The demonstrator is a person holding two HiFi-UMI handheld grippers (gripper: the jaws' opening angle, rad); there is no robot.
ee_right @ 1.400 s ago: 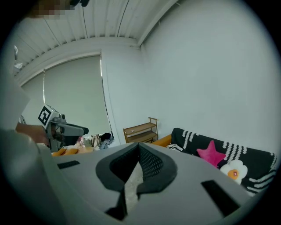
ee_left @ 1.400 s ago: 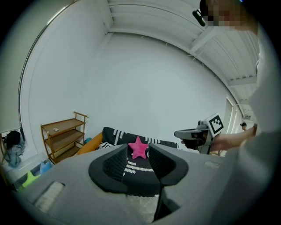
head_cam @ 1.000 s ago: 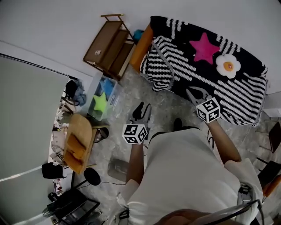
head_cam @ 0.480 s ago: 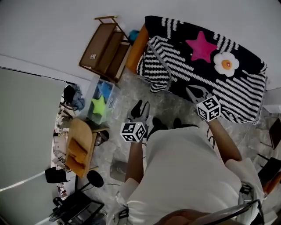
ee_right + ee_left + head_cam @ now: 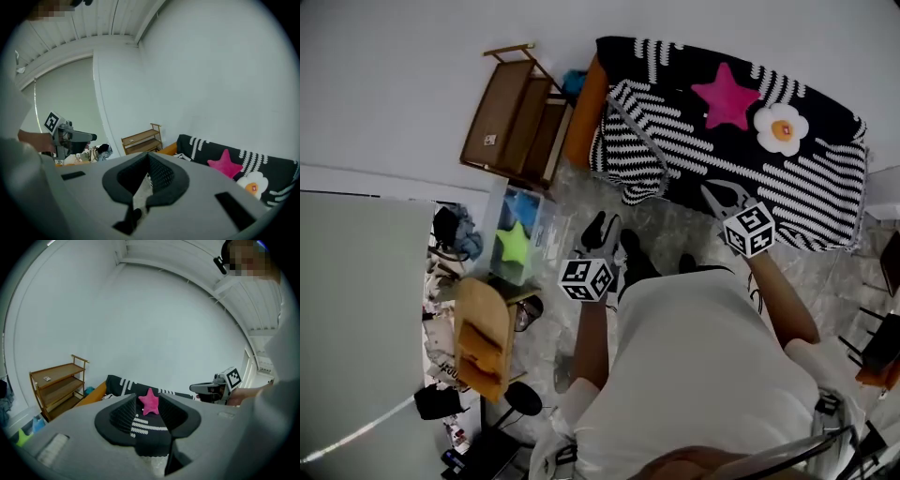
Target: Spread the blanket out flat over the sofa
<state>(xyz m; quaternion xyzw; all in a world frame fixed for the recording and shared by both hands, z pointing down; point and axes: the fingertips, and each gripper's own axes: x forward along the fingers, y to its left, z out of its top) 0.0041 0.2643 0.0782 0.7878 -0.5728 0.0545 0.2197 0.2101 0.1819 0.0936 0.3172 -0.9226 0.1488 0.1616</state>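
1. Both grippers have drifted closer to the sofa (image 5: 584,112) since a second ago, and the person's dark shoes now show on the floor in front of it.
2. One blanket (image 5: 722,155) lies over the sofa's seat and back. It is a chunky knit, black with white ribbed stripes.
3. It is not flat: a fold is bunched up at the end by the sofa's orange arm, and the front edge hangs down toward the floor (image 5: 675,230).
4. Two soft shapes sit on the blanket at the back of the sofa, one pink five-pointed star (image 5: 727,94) and one round white flower (image 5: 782,128) with an orange centre.
5. The left gripper (image 5: 604,225) hangs over the floor, apart from the sofa's front, with its jaws spread and nothing between them.
6. The right gripper (image 5: 719,192) is just short of the sofa's front edge, also released and empty.
7. Each gripper carries one cube with black-and-white square markers.
8. Beside the sofa's orange arm stands one slatted wooden shelf (image 5: 511,117) with three tiers.
9. Further from the sofa, past the shelf, sits one clear plastic bin (image 5: 546,214) holding a green star (image 5: 514,246).
10. The floor is pale and mottled like marble.
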